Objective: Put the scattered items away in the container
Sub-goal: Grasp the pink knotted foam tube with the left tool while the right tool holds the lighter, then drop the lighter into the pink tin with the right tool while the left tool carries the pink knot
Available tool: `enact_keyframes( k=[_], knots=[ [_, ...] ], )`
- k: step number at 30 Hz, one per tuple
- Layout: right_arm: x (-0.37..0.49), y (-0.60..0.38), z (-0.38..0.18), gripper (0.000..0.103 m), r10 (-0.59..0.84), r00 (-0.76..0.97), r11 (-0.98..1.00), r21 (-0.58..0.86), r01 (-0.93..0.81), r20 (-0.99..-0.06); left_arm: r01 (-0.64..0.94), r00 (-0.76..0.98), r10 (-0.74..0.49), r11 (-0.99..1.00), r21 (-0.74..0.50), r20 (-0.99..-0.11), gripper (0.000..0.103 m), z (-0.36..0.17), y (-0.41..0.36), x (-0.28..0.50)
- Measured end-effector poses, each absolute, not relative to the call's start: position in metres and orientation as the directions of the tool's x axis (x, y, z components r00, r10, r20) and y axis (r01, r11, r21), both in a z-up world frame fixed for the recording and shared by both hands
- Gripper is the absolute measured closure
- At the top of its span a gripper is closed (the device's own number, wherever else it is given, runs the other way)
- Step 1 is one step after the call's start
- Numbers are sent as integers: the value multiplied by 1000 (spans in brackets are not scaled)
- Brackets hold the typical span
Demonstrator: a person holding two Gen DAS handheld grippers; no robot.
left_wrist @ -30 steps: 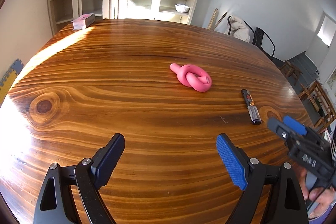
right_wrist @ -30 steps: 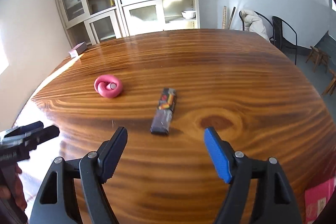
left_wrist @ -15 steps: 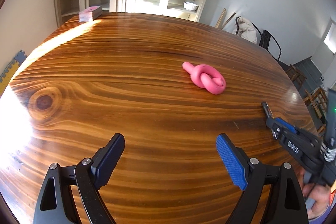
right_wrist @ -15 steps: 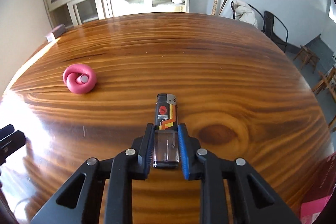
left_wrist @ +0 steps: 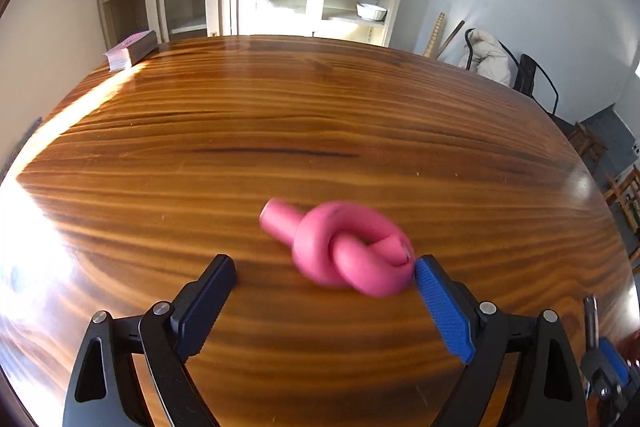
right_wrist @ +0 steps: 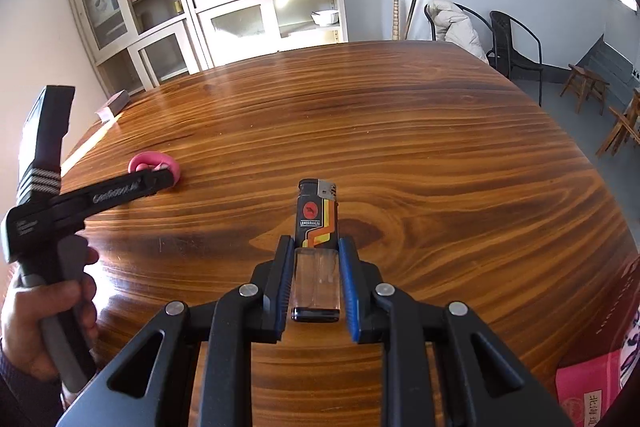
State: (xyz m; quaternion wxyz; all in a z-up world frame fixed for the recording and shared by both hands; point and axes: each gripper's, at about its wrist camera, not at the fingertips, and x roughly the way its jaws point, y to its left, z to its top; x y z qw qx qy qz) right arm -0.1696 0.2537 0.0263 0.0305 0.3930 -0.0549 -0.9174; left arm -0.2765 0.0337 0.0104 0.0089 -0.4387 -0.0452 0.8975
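My right gripper (right_wrist: 314, 281) is clamped on the lighter (right_wrist: 316, 239), pads squeezing its clear lower body from both sides while the printed upper half and the metal head stick out ahead of the fingertips, pointing away from me over the wooden table (right_wrist: 440, 155). The tool angles downward toward the tabletop.

Over to my left gripper (left_wrist: 326, 277): its jaws are opening at this moment, standing wide apart, and the pink knotted toy (left_wrist: 344, 253) sits just ahead of the tips, off toward the blue pad (left_wrist: 442, 309). That pad's tip is right against the knot's edge; touching or just beside, I cannot tell, since the toy is blurred. The black pad (left_wrist: 208, 301) is well clear of it on the other side. Nothing is pressed between the two.

From the right wrist view I see the left hand (right_wrist: 44, 311) wrapped round the grey handle, fingers curled on the trigger, the tool stretched out toward the toy, partly covering it.

A pink box (right_wrist: 592, 383) peeks in at the lower right corner, beside my right gripper. Far ahead, a stack of cards (left_wrist: 130, 50) lies at the table's far left edge.
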Motion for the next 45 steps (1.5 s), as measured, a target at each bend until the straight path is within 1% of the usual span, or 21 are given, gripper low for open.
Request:
enact_keyframes(
  k=[2,3,7,12,16,22,27,31,38,45],
  knots=[
    [-171,251,27,78,-96,-691,-993,119,15,-717,16,-611,47,-997,-71,-790,11,10,37,-282],
    [-171,250,28,78,-97,-691,-993,119,17,-716,10,-615,49,-998,-70,-787,18,11,38,-283],
    [-168,250,30,78,-100,-696,-993,119,21,-711,-11,-619,76,-996,-89,-781,20,12,32,-279],
    [-162,252,38,78,-108,-714,-990,138,17,-692,-33,-636,138,-988,-152,-759,20,16,21,-245],
    [-149,253,49,78,-119,-736,-988,152,22,-667,-62,-666,179,-981,-185,-724,20,35,17,-213],
    [-113,264,60,78,-121,-752,-986,164,17,-648,-137,-690,247,-968,-212,-680,20,60,32,-166],
    [-70,290,72,78,-94,-778,-985,173,-19,-621,-214,-679,313,-949,-229,-663,20,74,59,-132],
    [-30,321,81,78,-57,-806,-979,192,-71,-589,-291,-672,362,-931,-219,-646,20,89,90,-104],
    [34,388,94,78,68,-830,-966,173,-195,-553,-437,-651,456,-879,-191,-607,20,120,165,-65],
    [83,465,100,78,198,-826,-920,191,-343,-528,-553,-597,535,-814,-177,-598,20,134,240,-37]
  ],
)
